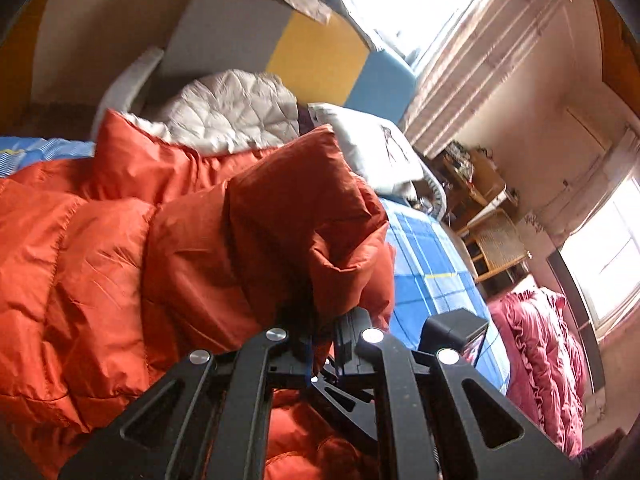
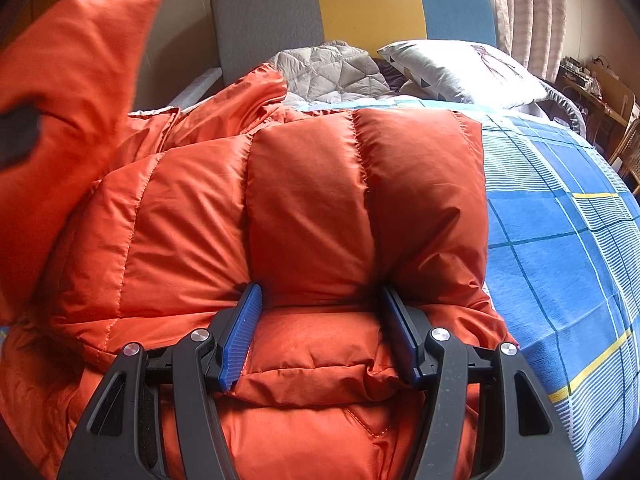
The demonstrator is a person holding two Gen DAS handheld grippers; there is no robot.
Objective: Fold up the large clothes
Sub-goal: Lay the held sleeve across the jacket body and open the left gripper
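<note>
The left hand-held gripper (image 1: 320,340) is clamped on a lifted flap of the orange puffer jacket (image 2: 312,200) on the bed (image 2: 560,240), the right hand-held gripper (image 2: 320,332) spread wide astride its near fold, so best carry that flap across evenly.

Both wrist views close over the orange jacket (image 1: 120,240), facing the shared headboard (image 2: 360,4)

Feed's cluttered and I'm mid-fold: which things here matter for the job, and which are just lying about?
In the job:
orange down jacket
left gripper, clamped on a jacket fold
right gripper, open, pressing on jacket

Lying about:
white pillow
grey quilted jacket
red ruffled quilt
</note>
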